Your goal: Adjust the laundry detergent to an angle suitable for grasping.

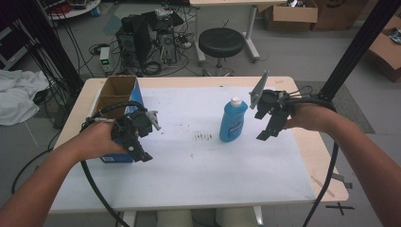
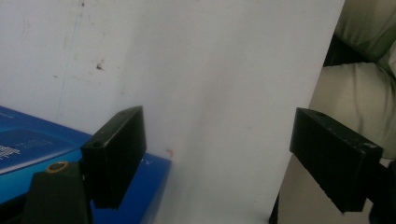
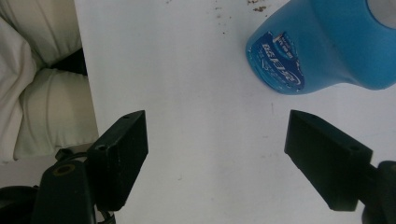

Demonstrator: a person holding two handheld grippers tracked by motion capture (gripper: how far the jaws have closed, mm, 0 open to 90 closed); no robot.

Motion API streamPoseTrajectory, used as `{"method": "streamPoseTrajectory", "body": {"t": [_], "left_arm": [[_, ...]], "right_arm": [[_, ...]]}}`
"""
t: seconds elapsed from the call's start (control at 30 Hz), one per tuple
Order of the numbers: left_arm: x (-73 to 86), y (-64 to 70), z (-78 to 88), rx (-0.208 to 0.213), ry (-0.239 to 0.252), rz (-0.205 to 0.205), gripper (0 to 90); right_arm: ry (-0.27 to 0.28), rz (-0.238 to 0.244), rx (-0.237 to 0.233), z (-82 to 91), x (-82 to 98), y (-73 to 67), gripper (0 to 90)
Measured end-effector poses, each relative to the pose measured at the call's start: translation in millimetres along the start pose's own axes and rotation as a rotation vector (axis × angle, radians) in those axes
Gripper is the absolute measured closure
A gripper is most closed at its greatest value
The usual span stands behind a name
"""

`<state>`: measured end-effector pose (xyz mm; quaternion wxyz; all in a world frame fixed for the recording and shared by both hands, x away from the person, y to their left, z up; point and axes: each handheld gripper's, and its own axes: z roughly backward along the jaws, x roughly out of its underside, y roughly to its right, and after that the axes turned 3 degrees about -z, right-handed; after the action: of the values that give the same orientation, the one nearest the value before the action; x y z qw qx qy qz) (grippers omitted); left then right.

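A: How much of the blue bottle [image 3: 322, 44] can you make out in the right gripper view?

B: Its cap end runs off the top and right edges, and the label print is too blurred to read.

A: And the blue box [image 1: 119, 101]?

B: In the high view the left gripper [image 1: 142, 142] and hand [image 1: 97, 142] cover its near corner. In the left gripper view it is cut off by the left and bottom edges, its print too small to read.

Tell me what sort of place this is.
Probably a lab or workshop: computer towers with tangled cables on the floor, cardboard boxes by the wall, and a black stool behind the work table.
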<state>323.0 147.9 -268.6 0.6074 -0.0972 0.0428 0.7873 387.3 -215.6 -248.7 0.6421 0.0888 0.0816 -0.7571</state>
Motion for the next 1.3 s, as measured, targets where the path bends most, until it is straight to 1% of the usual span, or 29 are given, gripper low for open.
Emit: {"method": "streamPoseTrajectory", "body": {"t": [0.37,0.53,0.67,0.77,0.87,0.9,0.93,1.0,1.03,1.07,1.1,1.13,1.2,1.3], "left_arm": [[1.0,0.1,2.1,-0.009,0.004,0.005,19.2],[0.8,-1.2,1.7,-0.006,0.006,0.015,19.0],[-0.8,-1.3,0.6,-0.006,0.003,0.014,18.8],[-1.7,-1.7,0.1,-0.012,0.000,0.030,18.3],[-1.8,-1.0,0.9,-0.016,0.007,0.034,18.5],[-1.2,-1.7,1.2,-0.021,0.011,0.045,18.4],[-1.2,-1.7,1.2,-0.021,0.011,0.045,18.4],[-0.6,-2.8,2.0,-0.033,0.015,0.057,18.4],[-0.6,-3.4,2.5,-0.047,0.018,0.069,18.4],[-0.6,-3.4,2.5,-0.047,0.018,0.069,18.4],[-0.7,-5.0,2.6,-0.055,0.019,0.080,18.5],[-0.7,-5.0,2.6,-0.055,0.019,0.080,18.5],[-0.9,-7.2,2.0,-0.058,0.021,0.092,18.5],[-2.2,-8.1,1.6,-0.065,0.026,0.094,18.5]], "right_arm": [[0.000,-0.002,0.006,1.7,1.0,-1.4,21.3],[0.001,-0.001,0.006,2.2,1.7,-1.8,21.2],[0.002,0.000,0.005,1.3,2.5,-1.7,21.1],[-0.002,-0.003,0.004,0.0,3.0,-0.9,21.0],[0.000,-0.001,0.003,0.3,2.9,-1.5,21.0],[-0.003,0.000,0.001,0.7,3.0,-1.6,21.0],[-0.004,-0.002,0.001,1.0,3.3,-1.5,21.0],[-0.001,-0.003,0.002,1.3,3.8,-1.0,21.0],[-0.001,-0.004,0.002,1.4,4.0,-0.9,21.0],[-0.001,-0.004,0.002,1.4,4.0,-0.9,21.0],[-0.002,-0.005,0.001,1.6,4.3,-0.9,21.0],[-0.002,-0.005,0.001,1.6,4.3,-0.9,21.0],[-0.003,-0.004,0.001,1.9,4.6,-0.4,21.0],[-0.005,-0.002,0.002,2.1,4.3,-0.5,21.0]]}}
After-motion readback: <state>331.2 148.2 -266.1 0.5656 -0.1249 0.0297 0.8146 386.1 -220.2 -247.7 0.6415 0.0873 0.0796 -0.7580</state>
